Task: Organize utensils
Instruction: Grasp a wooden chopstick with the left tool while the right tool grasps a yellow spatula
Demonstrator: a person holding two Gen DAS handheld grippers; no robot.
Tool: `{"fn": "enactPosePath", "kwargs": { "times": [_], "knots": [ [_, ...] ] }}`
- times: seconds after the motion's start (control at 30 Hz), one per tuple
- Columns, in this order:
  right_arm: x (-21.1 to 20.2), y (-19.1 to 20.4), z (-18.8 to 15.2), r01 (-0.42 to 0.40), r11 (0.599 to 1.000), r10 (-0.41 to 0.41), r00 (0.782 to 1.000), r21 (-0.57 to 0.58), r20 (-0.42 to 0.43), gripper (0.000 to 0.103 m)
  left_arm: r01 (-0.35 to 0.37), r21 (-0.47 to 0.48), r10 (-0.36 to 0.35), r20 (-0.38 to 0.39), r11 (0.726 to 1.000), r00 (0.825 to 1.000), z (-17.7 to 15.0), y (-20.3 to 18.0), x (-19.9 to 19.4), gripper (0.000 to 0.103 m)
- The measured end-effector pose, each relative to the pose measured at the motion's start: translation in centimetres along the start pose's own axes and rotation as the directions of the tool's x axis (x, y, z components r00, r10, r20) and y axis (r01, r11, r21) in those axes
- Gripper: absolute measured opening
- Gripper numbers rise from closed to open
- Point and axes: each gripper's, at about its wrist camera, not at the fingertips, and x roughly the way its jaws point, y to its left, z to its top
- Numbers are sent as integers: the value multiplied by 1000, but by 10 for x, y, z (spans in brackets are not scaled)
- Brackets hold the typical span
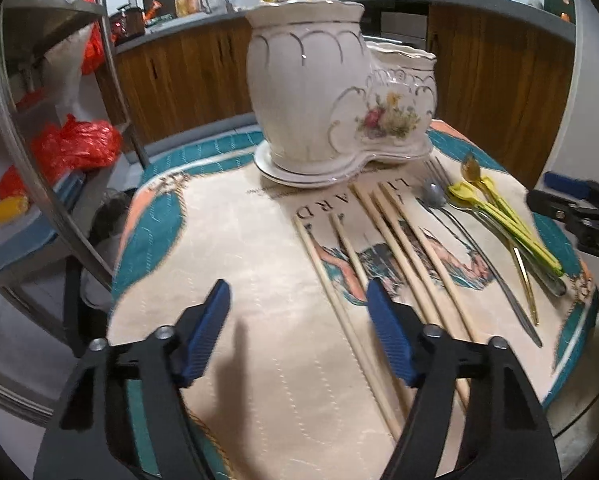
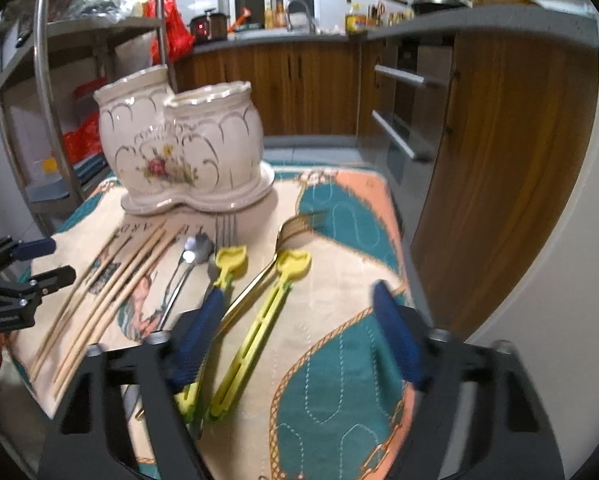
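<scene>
A white ceramic two-pot utensil holder [image 1: 323,92] [image 2: 179,148] with a flower print stands at the far side of the mat. Several wooden chopsticks [image 1: 399,248] [image 2: 111,280] lie side by side in front of it. To their right lie a silver spoon [image 1: 433,194] [image 2: 195,250], a silver fork [image 2: 224,224], a gold fork [image 2: 299,226] and yellow-green tongs [image 1: 503,224] [image 2: 259,320]. My left gripper [image 1: 297,322] is open and empty, low over the near ends of the chopsticks. My right gripper [image 2: 299,336] is open and empty above the tongs' handles.
A quilted teal, peach and cream mat [image 1: 235,240] [image 2: 339,360] covers the small table. A metal shelf rack [image 1: 51,128] with red bags stands at the left. Wooden kitchen cabinets [image 2: 499,160] and a counter lie behind and to the right.
</scene>
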Motion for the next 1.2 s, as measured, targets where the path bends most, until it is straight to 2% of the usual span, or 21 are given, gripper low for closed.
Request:
{"fn": "enactPosePath", "kwargs": {
  "times": [0.13,0.43,0.5,0.6,0.7,0.83,0.87,1.0,1.03,1.07,1.2],
  "knots": [
    [7,2,-3,-54,998,55,997,21,-48,51,22,14,-22,-24,1000,999,-3,-6,4,53],
    [13,5,-4,-62,998,64,994,24,-94,39,35,27,-33,-54,999,998,-3,-8,9,27],
    [17,4,-3,-58,998,61,992,32,-109,37,48,42,-46,-64,998,997,-1,-9,11,18],
    [22,3,1,-48,998,53,990,34,-133,32,65,61,-60,-84,996,995,4,-10,14,12],
    [27,5,2,-46,999,45,985,0,-166,31,80,99,-69,-106,992,992,8,-12,16,10],
    [27,6,6,-62,994,42,974,-85,-222,15,110,130,-91,-144,985,985,11,-10,16,10],
    [27,6,7,-68,994,45,971,-91,-235,14,113,134,-92,-151,984,984,11,-9,16,10],
    [31,-1,14,-108,991,79,947,-78,-313,15,124,143,-96,-186,982,978,12,-4,16,10],
    [32,-1,16,-111,991,78,940,-81,-331,18,134,127,-107,-200,983,974,13,-2,17,10],
    [33,0,17,-110,990,75,938,-84,-339,22,139,118,-113,-207,983,972,15,1,19,10],
    [41,7,24,-103,988,53,929,-119,-367,23,142,98,-117,-223,985,968,17,1,20,11]
  ]
}}
